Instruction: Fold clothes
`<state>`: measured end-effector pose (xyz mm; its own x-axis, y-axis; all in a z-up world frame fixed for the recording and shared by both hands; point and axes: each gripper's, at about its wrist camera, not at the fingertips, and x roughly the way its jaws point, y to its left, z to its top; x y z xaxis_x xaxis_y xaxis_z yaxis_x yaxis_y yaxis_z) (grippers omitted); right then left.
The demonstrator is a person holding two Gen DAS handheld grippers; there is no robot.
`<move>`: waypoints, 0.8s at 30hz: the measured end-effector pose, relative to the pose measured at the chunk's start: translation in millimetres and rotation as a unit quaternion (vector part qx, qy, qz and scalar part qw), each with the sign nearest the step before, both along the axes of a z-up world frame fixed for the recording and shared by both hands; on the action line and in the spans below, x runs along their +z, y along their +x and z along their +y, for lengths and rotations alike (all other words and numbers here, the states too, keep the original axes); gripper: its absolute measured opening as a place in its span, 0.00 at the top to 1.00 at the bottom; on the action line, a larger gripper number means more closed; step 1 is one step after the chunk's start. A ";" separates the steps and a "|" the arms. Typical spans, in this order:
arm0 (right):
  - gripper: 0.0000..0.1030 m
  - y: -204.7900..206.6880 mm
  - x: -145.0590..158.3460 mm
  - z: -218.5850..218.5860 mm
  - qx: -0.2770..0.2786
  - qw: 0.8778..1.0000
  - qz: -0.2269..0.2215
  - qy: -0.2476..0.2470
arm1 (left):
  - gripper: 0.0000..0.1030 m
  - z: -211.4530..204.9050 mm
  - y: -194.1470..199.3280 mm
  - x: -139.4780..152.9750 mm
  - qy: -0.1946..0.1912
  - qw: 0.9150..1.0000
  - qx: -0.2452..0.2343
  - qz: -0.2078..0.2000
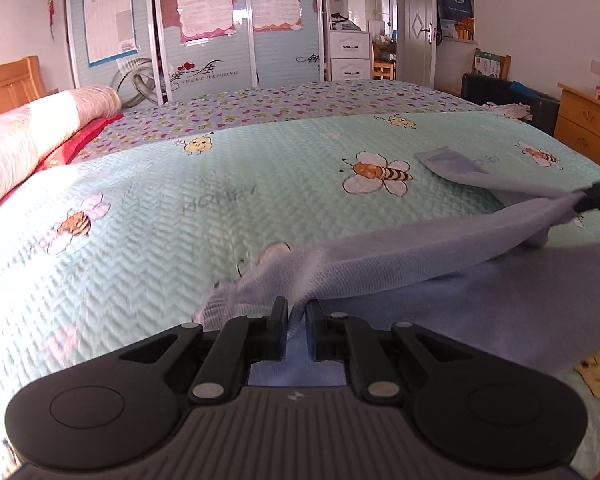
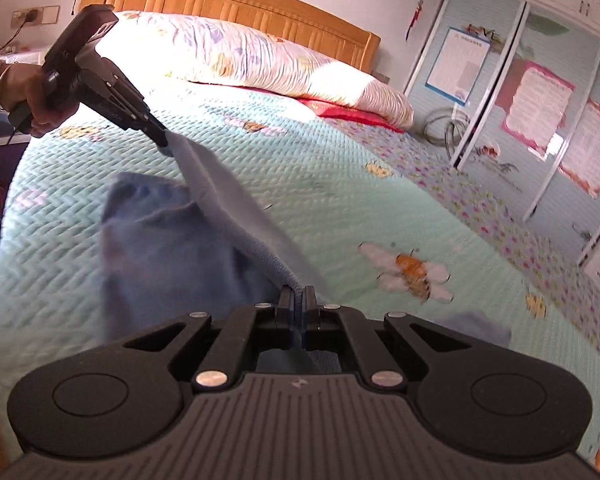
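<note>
The blue garment (image 1: 400, 256) hung stretched between both grippers above the bed (image 1: 148, 216). The left gripper (image 1: 297, 320) and the right gripper (image 2: 298, 308) each pinched one end of its long edge; the rest trailed on the bed.

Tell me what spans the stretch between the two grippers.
A taut edge of the blue garment, pinched by left gripper and right gripper; right wrist view.

"SWEET WEDDING" on wardrobe door (image 1: 204, 20), "HONEY" on bedspread (image 1: 160, 184)

Both wrist views sit low, seemingly facing each other, sharing the bedspread (image 1: 260, 184).
</note>
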<state>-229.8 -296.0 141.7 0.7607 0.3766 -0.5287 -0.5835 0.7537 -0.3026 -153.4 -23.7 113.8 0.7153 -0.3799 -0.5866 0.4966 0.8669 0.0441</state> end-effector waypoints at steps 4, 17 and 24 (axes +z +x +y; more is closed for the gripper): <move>0.99 -29.8 -16.6 12.1 -0.003 1.000 0.016 -0.010 | 0.91 5.2 -20.2 -18.3 0.008 1.000 0.002 0.010; 0.99 -64.2 -58.8 43.2 -0.003 0.996 0.044 -0.075 | 0.90 18.0 -35.3 -60.8 0.006 0.999 0.009 0.035; 0.99 -65.5 -61.4 46.6 -0.012 0.996 0.053 -0.074 | 0.51 74.4 -23.7 -62.8 -0.288 0.937 0.122 0.155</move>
<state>-295.3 -249.4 80.3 0.7053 0.2717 -0.6547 -0.6010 0.7190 -0.3491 -177.1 50.6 51.0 0.6508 -0.5452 -0.5284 0.1929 0.7919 -0.5794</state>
